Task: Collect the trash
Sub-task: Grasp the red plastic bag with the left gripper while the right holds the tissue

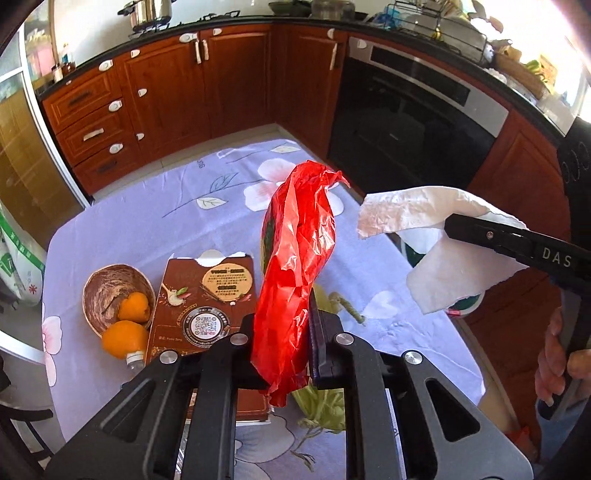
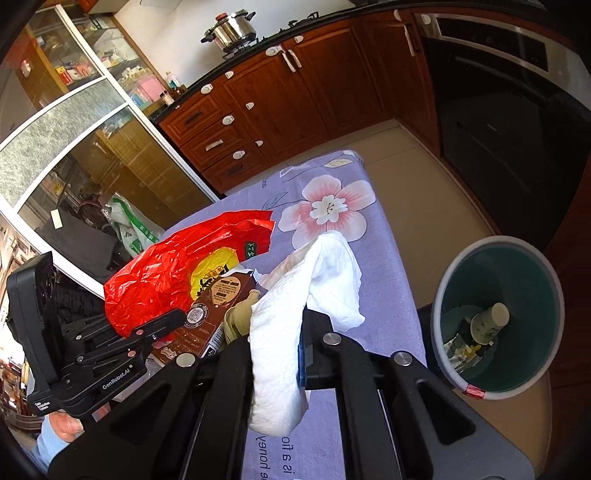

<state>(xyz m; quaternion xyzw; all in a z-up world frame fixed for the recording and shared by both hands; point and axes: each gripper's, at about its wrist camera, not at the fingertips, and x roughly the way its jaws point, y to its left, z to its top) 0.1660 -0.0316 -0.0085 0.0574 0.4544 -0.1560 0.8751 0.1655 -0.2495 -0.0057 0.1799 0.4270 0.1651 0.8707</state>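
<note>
While your left gripper (image 1: 284,343) clamps the red plastic bag (image 1: 299,254) above the table (image 1: 147,229), your right gripper (image 2: 275,354) pinches the paper towel (image 2: 295,317) near the trash bin (image 2: 517,251), seemingly ready to drop.

Two oranges (image 1: 125,325) are sitting by a woven bowl (image 1: 107,291) near the table's (image 1: 147,229) left edge; a steel pot (image 2: 231,29) is standing on the counter (image 1: 236,27).

Sunlit kitchen, reddish wooden cabinets (image 1: 199,85)
</note>
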